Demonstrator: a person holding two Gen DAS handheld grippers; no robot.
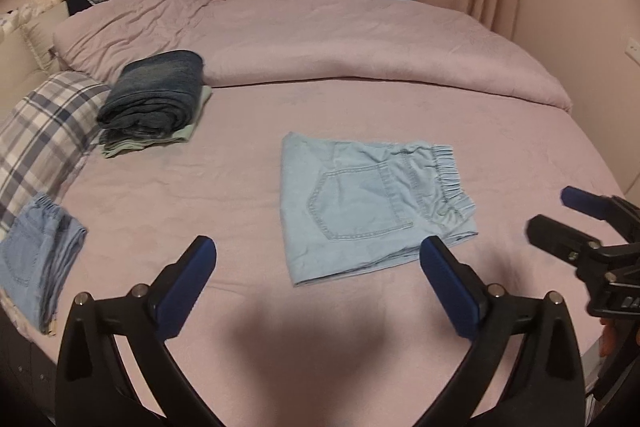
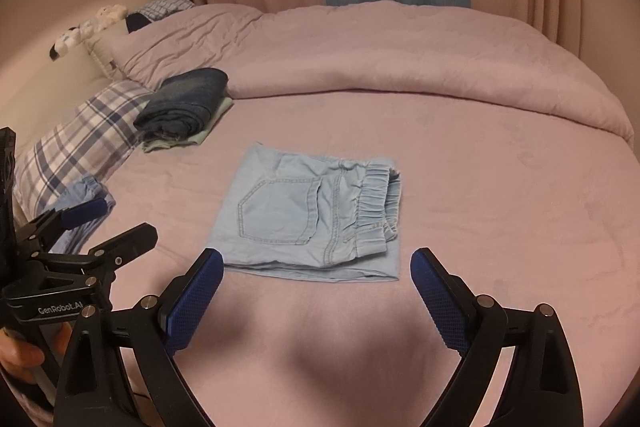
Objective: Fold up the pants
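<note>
Light blue pants (image 1: 368, 203) lie folded into a flat rectangle on the pink bed, back pocket up, elastic waistband to the right; they also show in the right wrist view (image 2: 312, 215). My left gripper (image 1: 318, 247) is open and empty, just short of the pants' near edge. My right gripper (image 2: 316, 259) is open and empty, its fingertips at the pants' near edge. The right gripper shows at the right of the left wrist view (image 1: 560, 215), and the left gripper at the left of the right wrist view (image 2: 116, 223), both open.
A stack of folded dark jeans (image 1: 156, 91) on a pale green garment sits at the back left. More folded blue pants (image 1: 36, 255) lie at the left edge by a plaid pillow (image 1: 44, 135). A pink duvet (image 1: 360, 39) runs across the back of the bed.
</note>
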